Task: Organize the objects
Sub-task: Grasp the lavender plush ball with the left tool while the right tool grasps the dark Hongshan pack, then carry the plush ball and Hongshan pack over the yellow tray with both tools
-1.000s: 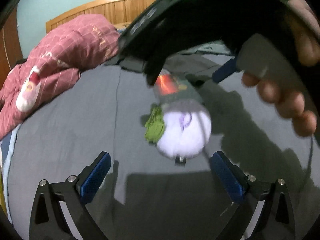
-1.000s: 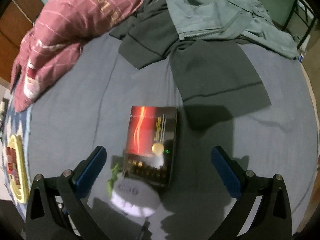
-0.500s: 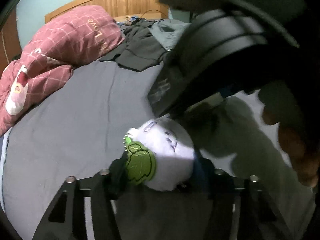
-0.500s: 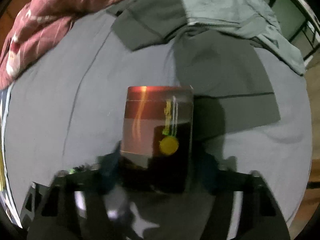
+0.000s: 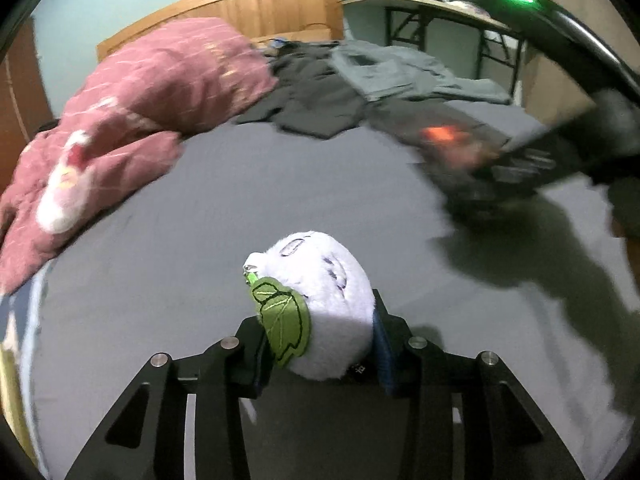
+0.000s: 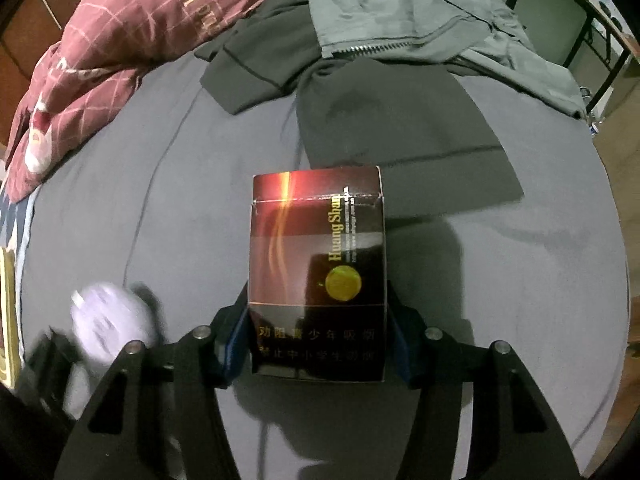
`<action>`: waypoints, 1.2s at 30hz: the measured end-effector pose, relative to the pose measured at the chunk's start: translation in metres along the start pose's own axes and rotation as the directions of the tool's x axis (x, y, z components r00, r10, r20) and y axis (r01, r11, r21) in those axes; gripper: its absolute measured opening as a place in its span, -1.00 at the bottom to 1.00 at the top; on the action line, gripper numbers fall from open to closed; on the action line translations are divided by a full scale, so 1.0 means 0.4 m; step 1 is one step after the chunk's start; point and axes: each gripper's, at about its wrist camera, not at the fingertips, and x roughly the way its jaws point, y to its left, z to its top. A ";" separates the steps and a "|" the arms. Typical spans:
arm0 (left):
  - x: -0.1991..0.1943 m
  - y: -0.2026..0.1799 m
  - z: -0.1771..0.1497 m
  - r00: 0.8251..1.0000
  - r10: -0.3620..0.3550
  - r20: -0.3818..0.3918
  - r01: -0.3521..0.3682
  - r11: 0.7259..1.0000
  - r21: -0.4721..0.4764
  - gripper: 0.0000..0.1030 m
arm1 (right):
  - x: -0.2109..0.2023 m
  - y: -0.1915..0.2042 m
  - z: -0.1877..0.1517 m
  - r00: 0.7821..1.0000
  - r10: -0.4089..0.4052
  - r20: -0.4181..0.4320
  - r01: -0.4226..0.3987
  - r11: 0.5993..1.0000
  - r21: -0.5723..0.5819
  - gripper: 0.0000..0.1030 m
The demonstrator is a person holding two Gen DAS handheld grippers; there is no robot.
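Observation:
My left gripper is shut on a white plush toy with a green leaf tag, held above the grey bed sheet. My right gripper is shut on a dark red cigarette box marked "HuangShan", held flat above the sheet. The box also shows blurred at the right of the left wrist view. The plush shows blurred at the lower left of the right wrist view.
A pink checked quilt is bunched at the far left of the bed. Dark and grey-green clothes lie across the far side. A wooden headboard and a desk stand behind. A yellow object lies at the left edge.
Both grippers closed from open: the left on the plush toy, the right on the cigarette box. Both objects then lifted off the sheet, and the grippers moved apart.

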 end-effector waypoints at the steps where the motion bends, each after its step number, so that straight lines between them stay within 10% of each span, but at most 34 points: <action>1: -0.008 0.019 -0.011 1.000 0.020 0.002 -0.020 1.000 -0.001 -0.23 | -0.008 -0.001 -0.019 1.000 -0.002 0.015 0.002 1.000 -0.001 0.13; 16: -0.297 0.374 -0.328 1.000 0.009 0.021 -0.006 0.990 -0.141 -0.22 | -0.166 0.140 -0.484 0.976 -0.011 0.216 0.000 0.999 0.053 0.13; 19: -0.376 0.406 -0.394 0.999 0.028 0.016 -0.026 0.990 -0.137 -0.20 | -0.187 0.205 -0.543 0.968 -0.106 0.226 0.109 0.994 -0.001 0.13; 23: -0.454 0.423 -0.476 0.998 0.035 0.060 -0.025 0.987 -0.157 -0.18 | -0.182 0.227 -0.626 0.971 -0.020 0.238 0.002 0.997 0.073 0.13; 26: -0.460 0.416 -0.479 0.999 -0.029 0.036 0.036 0.980 -0.196 -0.18 | -0.163 0.280 -0.629 0.960 -0.119 0.253 0.124 0.992 -0.001 0.13; 36: -0.480 0.424 -0.485 0.998 -0.019 0.067 0.033 0.977 -0.212 -0.17 | -0.132 0.296 -0.595 0.953 -0.123 0.279 0.123 0.992 0.017 0.17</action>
